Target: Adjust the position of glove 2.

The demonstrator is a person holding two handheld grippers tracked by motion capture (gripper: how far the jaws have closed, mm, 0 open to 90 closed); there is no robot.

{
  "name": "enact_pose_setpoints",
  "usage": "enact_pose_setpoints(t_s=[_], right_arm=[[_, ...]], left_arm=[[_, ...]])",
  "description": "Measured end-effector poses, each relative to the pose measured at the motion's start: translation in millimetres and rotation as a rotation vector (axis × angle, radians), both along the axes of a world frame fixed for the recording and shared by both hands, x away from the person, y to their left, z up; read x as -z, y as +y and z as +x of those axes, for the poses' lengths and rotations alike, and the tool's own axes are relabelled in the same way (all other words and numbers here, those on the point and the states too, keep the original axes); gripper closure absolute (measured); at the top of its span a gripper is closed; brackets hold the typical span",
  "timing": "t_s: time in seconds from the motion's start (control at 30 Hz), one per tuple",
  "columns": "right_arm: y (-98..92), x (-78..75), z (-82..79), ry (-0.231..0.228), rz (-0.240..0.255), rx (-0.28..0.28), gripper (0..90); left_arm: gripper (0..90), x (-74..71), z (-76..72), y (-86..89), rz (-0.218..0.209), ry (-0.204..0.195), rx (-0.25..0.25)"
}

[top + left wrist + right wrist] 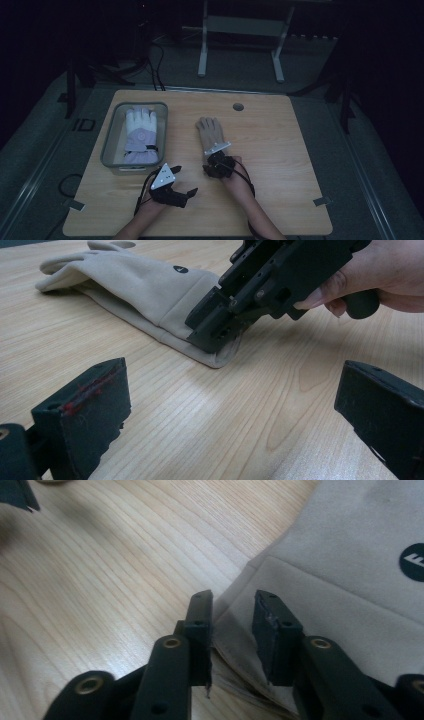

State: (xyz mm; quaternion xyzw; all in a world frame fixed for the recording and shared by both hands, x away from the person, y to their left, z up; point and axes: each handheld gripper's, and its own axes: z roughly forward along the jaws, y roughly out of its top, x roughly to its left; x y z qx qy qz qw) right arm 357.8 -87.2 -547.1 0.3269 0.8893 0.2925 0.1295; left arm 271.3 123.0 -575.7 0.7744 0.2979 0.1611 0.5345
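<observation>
Overhead, right gripper (216, 161) at beige glove (208, 131) cuff mid-table, left gripper (186, 181) beside tray (111, 145), bare wood around; left gripper view, jaws wide, empty; right gripper view, jaws narrowed astride cuff edge.

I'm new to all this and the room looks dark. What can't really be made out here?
- Beige glove: its cuff is covered by the right gripper in the high view.
- Glove logo: cut off by the edge of the right gripper view.
- White glove in the grey bin: details too dim and small, high view.
- Left gripper: jaw tips cropped by its own view's edges.
</observation>
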Motion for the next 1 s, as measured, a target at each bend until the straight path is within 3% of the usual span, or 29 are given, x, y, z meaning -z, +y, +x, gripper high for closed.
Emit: enact_pose_setpoints(t_s=[0.07, 0.13, 0.43, 0.53, 0.63, 0.7, 0.83, 0.93, 1.0], right_arm=[[1.6, 1.8, -2.2, -0.029, -0.024, -0.010, 77.6], [0.4, 0.6, -1.9, -0.021, -0.016, 0.007, 85.3], [-2.4, -19.8, -7.0, 0.019, 0.102, 0.012, 86.9], [2.7, -17.4, -8.8, 0.013, 0.073, 0.002, 86.6], [2.8, -7.1, -4.9, 0.048, 0.067, 0.008, 86.1], [2.6, 0.5, -2.9, 0.071, 0.072, 0.004, 85.3], [3.4, -2.1, -2.3, 0.081, 0.072, 0.001, 79.1], [-0.3, -11.7, -3.3, 0.080, 0.095, -0.010, 69.8], [-6.9, -21.9, -4.0, 0.043, 0.120, -0.021, 60.2]], left_arm=[[1.7, 0.0, 0.0, 0.0, 0.000, 0.000, 0.000], [1.7, 0.0, 0.0, 0.0, 0.000, 0.000, 0.000], [1.6, 0.0, 0.1, 0.0, 0.001, 0.001, 0.002], [1.7, 0.1, 0.1, 0.1, -0.002, 0.000, 0.000], [1.7, 0.0, 0.0, 0.3, -0.003, -0.001, -0.001], [1.7, 0.0, 0.2, 0.4, -0.004, 0.001, -0.008], [1.6, -0.1, 0.2, -1.1, 0.009, 0.003, -0.029], [1.7, -0.1, 0.6, -0.9, 0.008, 0.004, -0.028], [1.6, 0.0, 0.6, -1.4, 0.007, 0.002, -0.015]])
